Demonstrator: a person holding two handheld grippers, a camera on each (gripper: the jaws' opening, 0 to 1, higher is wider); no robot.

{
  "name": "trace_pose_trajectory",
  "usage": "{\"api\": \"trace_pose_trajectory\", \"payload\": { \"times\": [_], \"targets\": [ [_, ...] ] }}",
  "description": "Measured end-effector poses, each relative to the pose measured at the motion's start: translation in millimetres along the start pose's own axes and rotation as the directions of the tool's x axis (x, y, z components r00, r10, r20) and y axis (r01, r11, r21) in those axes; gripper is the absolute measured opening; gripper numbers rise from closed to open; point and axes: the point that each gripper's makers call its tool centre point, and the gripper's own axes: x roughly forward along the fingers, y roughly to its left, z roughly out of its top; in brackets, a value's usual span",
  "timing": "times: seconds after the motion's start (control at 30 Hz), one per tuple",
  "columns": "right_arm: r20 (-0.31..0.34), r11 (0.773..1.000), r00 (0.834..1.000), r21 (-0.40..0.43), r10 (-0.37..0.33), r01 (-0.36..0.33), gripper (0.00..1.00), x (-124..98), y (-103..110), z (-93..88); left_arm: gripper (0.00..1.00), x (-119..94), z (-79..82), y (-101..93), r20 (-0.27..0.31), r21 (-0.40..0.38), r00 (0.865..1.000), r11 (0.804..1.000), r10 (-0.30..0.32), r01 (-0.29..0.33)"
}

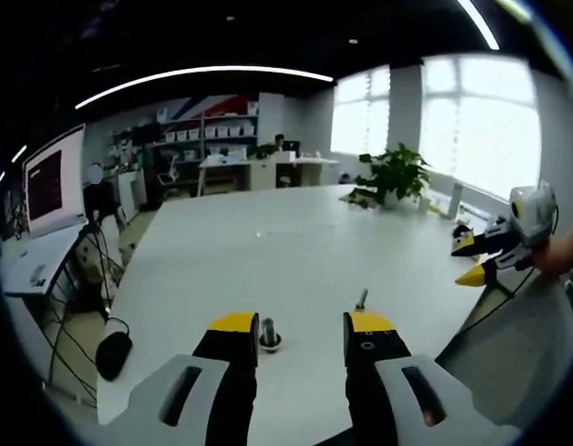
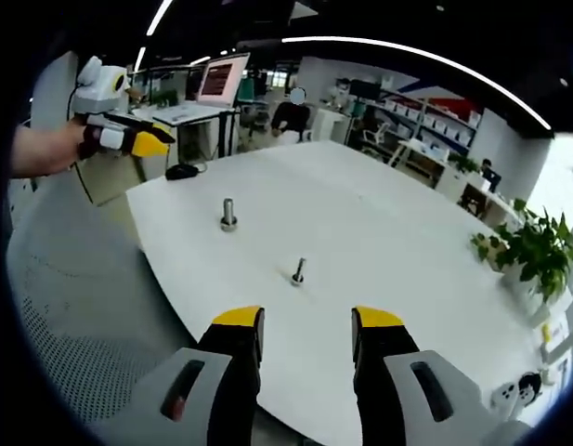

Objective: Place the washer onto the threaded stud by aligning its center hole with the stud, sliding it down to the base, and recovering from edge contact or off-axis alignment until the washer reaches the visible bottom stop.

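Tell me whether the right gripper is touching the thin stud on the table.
Apart. In the right gripper view, the right gripper has open jaws with bare white table between its tips and the thin stud.

The broad white tabletop (image 2: 379, 232) looked smooth and matt, with only a faint sheen under the ceiling lights. The short grey threaded stud (image 2: 228, 214) on its round base and the smaller grey bolt (image 2: 298, 271) appeared to be dull metal. The left tongs (image 1: 301, 344) and right tongs (image 2: 305, 336) seemed matt black plastic with yellow tips. A pale mesh chair back (image 2: 72, 307) looked perforated and rough.
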Motion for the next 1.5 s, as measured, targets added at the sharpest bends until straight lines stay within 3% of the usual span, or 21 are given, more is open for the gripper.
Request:
{"api": "trace_pose_trajectory", "payload": {
  "times": [0.3,0.57,0.93,1.5],
  "targets": [
    [0.002,1.0,1.0,-0.018,-0.012,0.012,0.39,0.0,-4.0,1.6,0.34,1.3,1.4,-6.1,0.001,0.024,1.0,0.999,-0.028,0.028],
    [0.006,0.999,1.0,0.042,-0.021,0.021,0.39,0.6,-9.8,-1.5,0.35,2.1,0.4,-8.4,-0.001,0.014,0.999,0.999,-0.042,0.042],
    [0.069,0.99,0.997,0.133,-0.046,0.036,0.37,-9.3,-16.3,5.7,0.34,1.1,1.4,-15.3,0.012,0.004,0.996,0.996,-0.087,0.087],
    [0.081,0.982,0.995,0.183,-0.064,0.048,0.38,-10.1,-21.6,5.5,0.34,2.8,-6.0,-11.7,-0.025,0.001,0.997,0.998,-0.068,0.068]
  ]
}}
